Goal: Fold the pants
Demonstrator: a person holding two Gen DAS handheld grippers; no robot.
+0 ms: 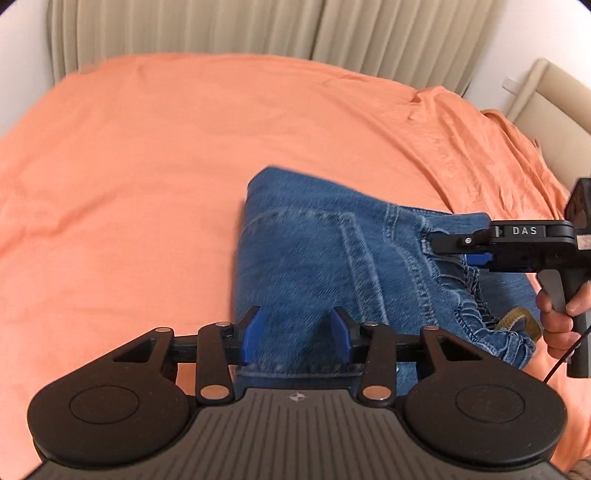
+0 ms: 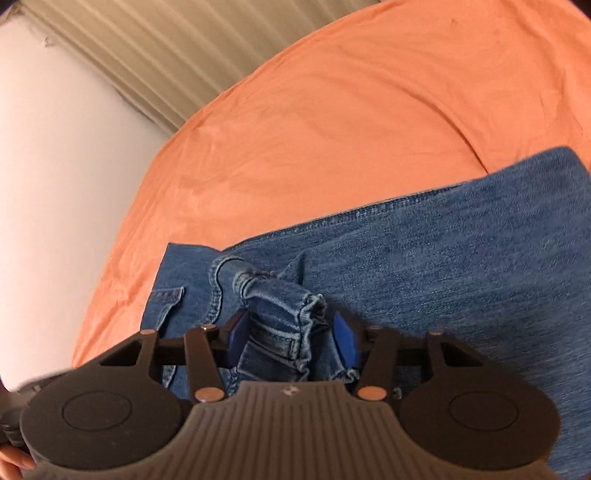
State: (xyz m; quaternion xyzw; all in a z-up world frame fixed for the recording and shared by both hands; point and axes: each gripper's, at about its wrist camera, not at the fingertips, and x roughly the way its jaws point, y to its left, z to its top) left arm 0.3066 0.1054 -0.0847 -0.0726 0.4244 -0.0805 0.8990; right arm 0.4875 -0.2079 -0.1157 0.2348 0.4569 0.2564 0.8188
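Observation:
Folded blue jeans (image 1: 314, 251) lie on the orange bed sheet (image 1: 147, 166). My left gripper (image 1: 296, 336) sits low over the near left end of the fold, blue pads apart, with flat denim and a hem between and under them, not pinched. In the right wrist view my right gripper (image 2: 291, 339) straddles the bunched elastic waistband (image 2: 284, 306) of the jeans (image 2: 443, 277). The bunch stands loose between the pads, with a small gap at the right pad. From the left wrist view the right gripper (image 1: 443, 243) reaches in from the right over the waistband (image 1: 476, 306), held by a hand (image 1: 557, 325).
The orange sheet (image 2: 332, 110) spreads wide to the left and behind the jeans, wrinkled toward the beige headboard (image 1: 546, 107) at the right. Pleated curtains (image 1: 184, 26) and a white wall (image 2: 55, 166) border the bed. A khaki strap (image 1: 517, 319) pokes out by the waistband.

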